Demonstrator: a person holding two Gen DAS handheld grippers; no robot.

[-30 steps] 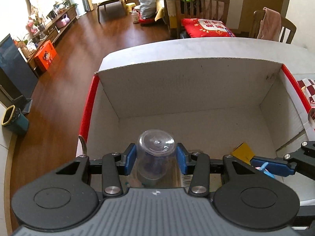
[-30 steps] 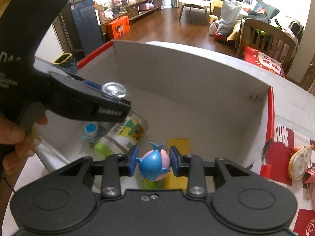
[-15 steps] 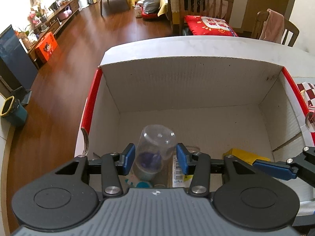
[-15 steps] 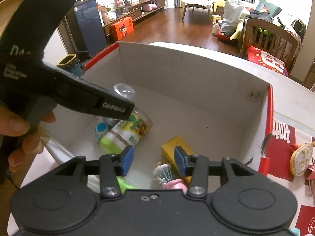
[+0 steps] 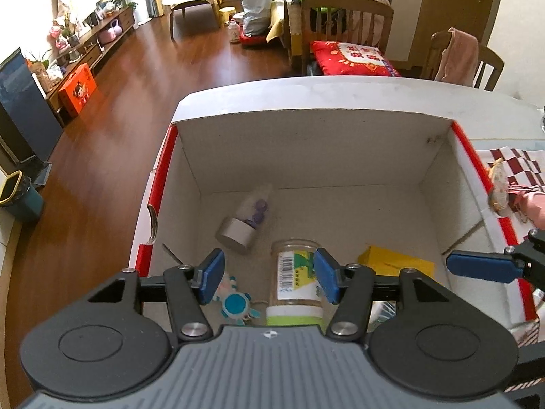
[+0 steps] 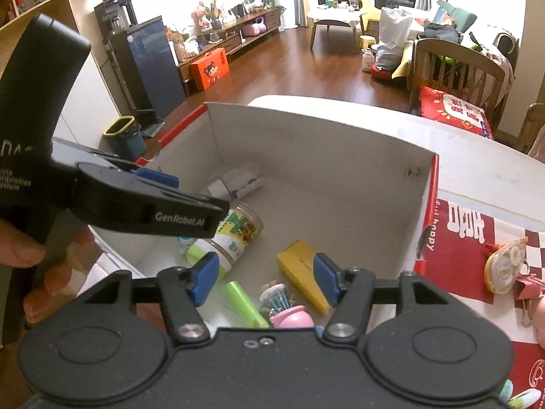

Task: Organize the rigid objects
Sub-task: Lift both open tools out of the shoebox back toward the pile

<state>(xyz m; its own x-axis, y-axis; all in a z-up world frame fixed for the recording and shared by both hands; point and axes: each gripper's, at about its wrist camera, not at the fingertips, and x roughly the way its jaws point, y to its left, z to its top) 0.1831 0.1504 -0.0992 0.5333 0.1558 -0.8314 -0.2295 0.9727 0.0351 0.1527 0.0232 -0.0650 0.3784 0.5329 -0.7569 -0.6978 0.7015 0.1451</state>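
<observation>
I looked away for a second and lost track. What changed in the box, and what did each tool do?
The left tool let go of the clear capsule, which now lies on its side on the box floor. The right tool released the blue whale toy and stands open; the toy is no longer clearly in view. The labelled jar and yellow block stayed put.

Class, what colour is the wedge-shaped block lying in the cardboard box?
Yellow. The wedge-shaped block shows best in the right wrist view.

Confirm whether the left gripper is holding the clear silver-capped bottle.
No: the left gripper is open and empty, and the clear silver-capped bottle lies on its side on the floor of the cardboard box.
</observation>
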